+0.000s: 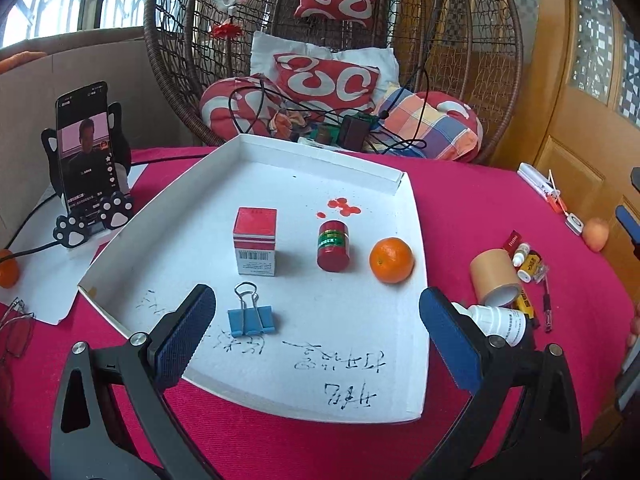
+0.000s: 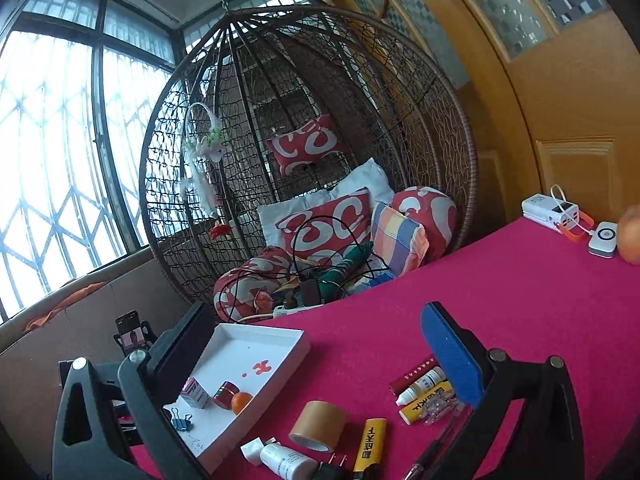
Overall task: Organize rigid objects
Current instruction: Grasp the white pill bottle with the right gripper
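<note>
A white tray [image 1: 280, 152] lies on the red tablecloth. In it stand a red and white box [image 1: 255, 242], a red jar [image 1: 333, 245], an orange [image 1: 391, 260] and a blue binder clip [image 1: 250, 318]. My left gripper [image 1: 316, 332] hangs open over the tray's near edge, nothing between its fingers. Right of the tray lie a brown tape roll [image 1: 495, 278], a white bottle [image 1: 498, 322] and small items. In the right wrist view my right gripper [image 2: 320, 364] is open above the tape roll [image 2: 319, 425], a white bottle [image 2: 286, 460], a yellow tube [image 2: 370, 444] and the tray [image 2: 276, 368].
A phone on a paw stand [image 1: 86, 160] stands left of the tray, with another orange [image 1: 8, 268] and glasses [image 1: 16, 332] at the left edge. A wicker hanging chair [image 2: 304, 152] with cushions and cables is behind the table. A power bank [image 2: 550, 208] sits at the far right.
</note>
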